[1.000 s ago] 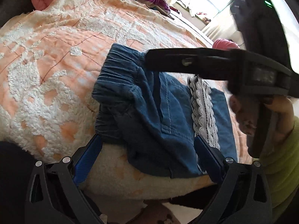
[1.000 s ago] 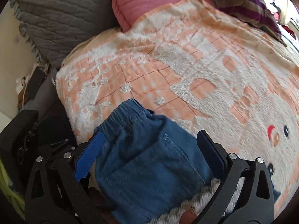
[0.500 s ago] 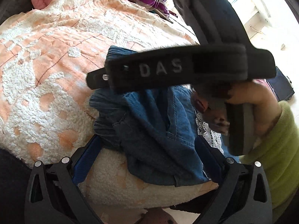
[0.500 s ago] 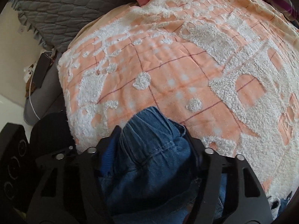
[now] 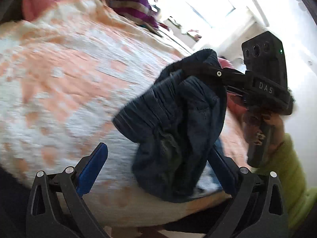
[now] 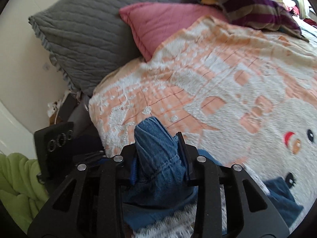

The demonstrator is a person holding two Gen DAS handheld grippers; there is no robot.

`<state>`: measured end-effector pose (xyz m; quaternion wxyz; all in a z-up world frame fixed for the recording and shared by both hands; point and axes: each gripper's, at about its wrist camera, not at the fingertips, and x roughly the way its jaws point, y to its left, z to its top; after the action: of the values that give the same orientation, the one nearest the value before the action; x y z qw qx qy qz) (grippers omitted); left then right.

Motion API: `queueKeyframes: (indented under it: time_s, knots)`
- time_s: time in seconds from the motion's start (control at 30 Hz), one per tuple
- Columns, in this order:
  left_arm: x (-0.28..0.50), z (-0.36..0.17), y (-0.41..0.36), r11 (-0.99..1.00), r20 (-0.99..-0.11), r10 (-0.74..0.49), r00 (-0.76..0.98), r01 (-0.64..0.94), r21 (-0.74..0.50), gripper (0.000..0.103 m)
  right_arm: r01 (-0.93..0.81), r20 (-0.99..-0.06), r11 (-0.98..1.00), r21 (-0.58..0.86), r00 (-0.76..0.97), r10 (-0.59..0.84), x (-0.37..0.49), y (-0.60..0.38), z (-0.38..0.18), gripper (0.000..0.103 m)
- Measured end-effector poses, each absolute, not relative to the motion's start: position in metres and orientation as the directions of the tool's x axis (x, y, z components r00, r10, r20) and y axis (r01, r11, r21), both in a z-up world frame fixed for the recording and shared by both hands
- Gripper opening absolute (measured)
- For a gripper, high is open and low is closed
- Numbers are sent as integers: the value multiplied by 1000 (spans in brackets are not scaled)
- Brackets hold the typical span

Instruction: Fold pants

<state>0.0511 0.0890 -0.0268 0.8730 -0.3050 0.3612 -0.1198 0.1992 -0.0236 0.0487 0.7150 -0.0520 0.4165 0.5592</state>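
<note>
The blue denim pants (image 5: 174,123) hang bunched above the orange and white blanket (image 5: 69,75). In the left wrist view my right gripper (image 5: 206,67) is shut on their elastic waistband and holds it up. My left gripper (image 5: 158,162) is open and empty, its blue-padded fingers (image 5: 93,166) on either side of the hanging cloth. In the right wrist view my right gripper (image 6: 158,154) pinches a fold of the pants (image 6: 156,152) over the blanket (image 6: 227,83). A lace-trimmed part lies below.
A grey quilted pillow (image 6: 85,33) and a pink pillow (image 6: 164,19) lie at the head of the bed. A striped purple cloth (image 6: 255,6) lies at the far side. The bed edge runs just in front of my left gripper.
My right gripper came down on the waistband, shut on it and lifted it off the blanket. The pants now hang instead of lying flat. My left gripper stays open.
</note>
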Motion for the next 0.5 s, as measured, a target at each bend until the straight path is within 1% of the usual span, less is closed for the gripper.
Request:
queueKeyframes:
  time_s: [0.03, 0.1, 0.17, 0.23, 0.33, 0.4, 0.5]
  knots:
    - [57, -33, 91, 765, -550, -462, 696, 0, -644, 98, -842, -640, 366, 397, 33, 768, 199, -33, 52, 26]
    - [67, -34, 83, 700, -502, -545, 672, 35, -713, 98, -841, -624, 364, 401, 40, 780, 199, -44, 55, 26]
    - [76, -30, 70, 674, -478, -588, 653, 67, -736, 98, -836, -611, 370, 405, 53, 790, 200, -57, 57, 26]
    - [78, -21, 57, 699, -481, -575, 661, 92, -709, 98, -829, -607, 381, 408, 66, 792, 201, -68, 59, 27]
    - [80, -4, 34, 756, -486, -542, 686, 144, -639, 98, -816, -590, 396, 420, 86, 803, 202, -90, 61, 35]
    - [72, 0, 13, 773, -490, -550, 676, 192, -604, 98, -808, -583, 412, 421, 108, 805, 203, -106, 64, 36]
    - [76, 1, -17, 792, -519, -569, 638, 254, -556, 98, -777, -569, 463, 426, 168, 805, 207, -137, 68, 49]
